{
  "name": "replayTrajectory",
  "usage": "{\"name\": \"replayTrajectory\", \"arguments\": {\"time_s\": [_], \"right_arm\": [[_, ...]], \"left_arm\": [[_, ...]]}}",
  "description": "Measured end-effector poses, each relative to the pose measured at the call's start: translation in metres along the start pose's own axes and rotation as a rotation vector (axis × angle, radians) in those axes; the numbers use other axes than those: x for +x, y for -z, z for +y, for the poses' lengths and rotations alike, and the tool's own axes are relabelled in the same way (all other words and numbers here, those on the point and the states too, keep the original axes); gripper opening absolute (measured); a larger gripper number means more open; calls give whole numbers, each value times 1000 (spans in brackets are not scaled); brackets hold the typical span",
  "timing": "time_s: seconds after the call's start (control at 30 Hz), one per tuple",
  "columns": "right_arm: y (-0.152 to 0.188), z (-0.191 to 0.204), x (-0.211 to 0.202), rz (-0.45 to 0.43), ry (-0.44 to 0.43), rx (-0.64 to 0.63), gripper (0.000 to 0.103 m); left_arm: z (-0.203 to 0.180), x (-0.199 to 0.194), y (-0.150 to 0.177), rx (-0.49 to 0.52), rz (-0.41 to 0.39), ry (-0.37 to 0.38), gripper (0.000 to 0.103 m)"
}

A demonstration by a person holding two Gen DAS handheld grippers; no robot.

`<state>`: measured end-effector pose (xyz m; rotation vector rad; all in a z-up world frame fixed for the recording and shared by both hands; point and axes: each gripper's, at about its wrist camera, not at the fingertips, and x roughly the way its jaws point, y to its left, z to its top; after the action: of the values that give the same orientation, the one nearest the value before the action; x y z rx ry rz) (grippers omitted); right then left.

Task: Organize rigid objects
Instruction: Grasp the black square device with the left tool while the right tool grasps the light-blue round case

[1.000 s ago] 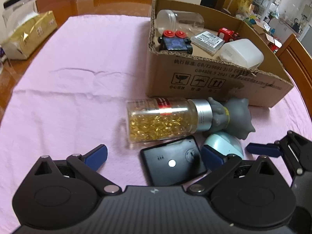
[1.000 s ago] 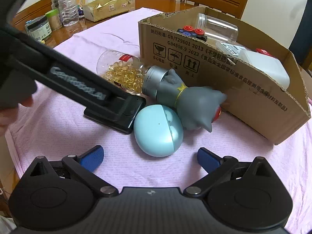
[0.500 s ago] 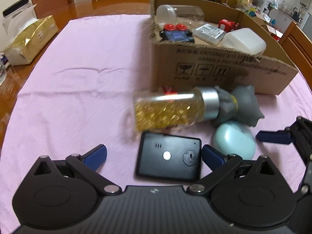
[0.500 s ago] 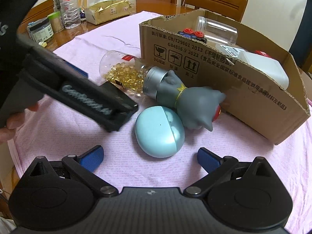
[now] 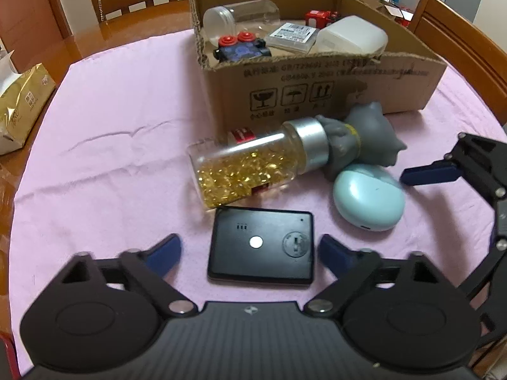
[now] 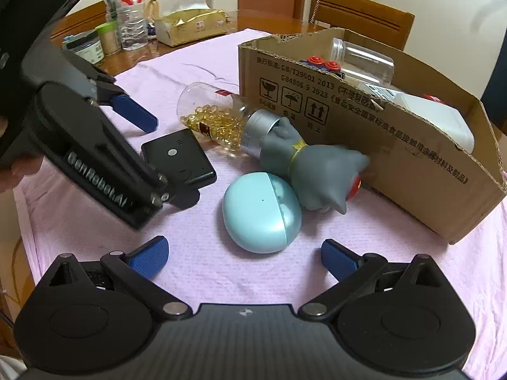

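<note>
- Your left gripper (image 5: 248, 248) is spread wide, holding nothing, with the black flat device (image 5: 262, 247) lying on the pink cloth (image 5: 111, 145) between its fingers.
- Your right gripper (image 6: 244, 255) gapes too, empty, just before the pale blue egg-shaped case (image 6: 261, 212).
- The capsule bottle (image 5: 253, 169) lies on its side (cap against the grey toy (image 5: 367, 141)) beside the cardboard box (image 5: 317, 85).

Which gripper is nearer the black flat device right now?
Left. The left gripper is open with the black device lying between its fingers. The right gripper is open too, farther off, facing the blue egg-shaped case.
</note>
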<state>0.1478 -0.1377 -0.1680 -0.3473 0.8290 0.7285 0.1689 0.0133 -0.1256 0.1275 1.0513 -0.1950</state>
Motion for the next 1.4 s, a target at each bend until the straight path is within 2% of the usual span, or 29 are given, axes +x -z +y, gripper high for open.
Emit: {"name": "replayTrajectory", "arguments": {"time_s": [0.03,0.07,0.47,0.77,0.9,0.97,1.23,1.4], "right_arm": [[1,0,0,-3,-4,-6,103],[1,-1,-1,-4,-9,-11,103],[-18,11,11,53,10,16,103],[-17,31,8,100,29,39,102],[-20,23,7,78,88,127,88],[-23,18,8,62,112,153,84],[-32,13,16,30,149,191,74],[-34,10,14,19,161,202,58]], "left_arm": [[-2,-2,0,10,-3,8,72],[-5,-4,0,21,-5,13,69],[26,-13,15,21,-10,13,70],[30,-14,17,59,-25,37,70],[31,-14,19,64,-29,40,70],[31,-14,18,67,-29,41,70],[32,-13,17,67,-24,45,69],[32,-13,17,70,-24,46,69]]}}
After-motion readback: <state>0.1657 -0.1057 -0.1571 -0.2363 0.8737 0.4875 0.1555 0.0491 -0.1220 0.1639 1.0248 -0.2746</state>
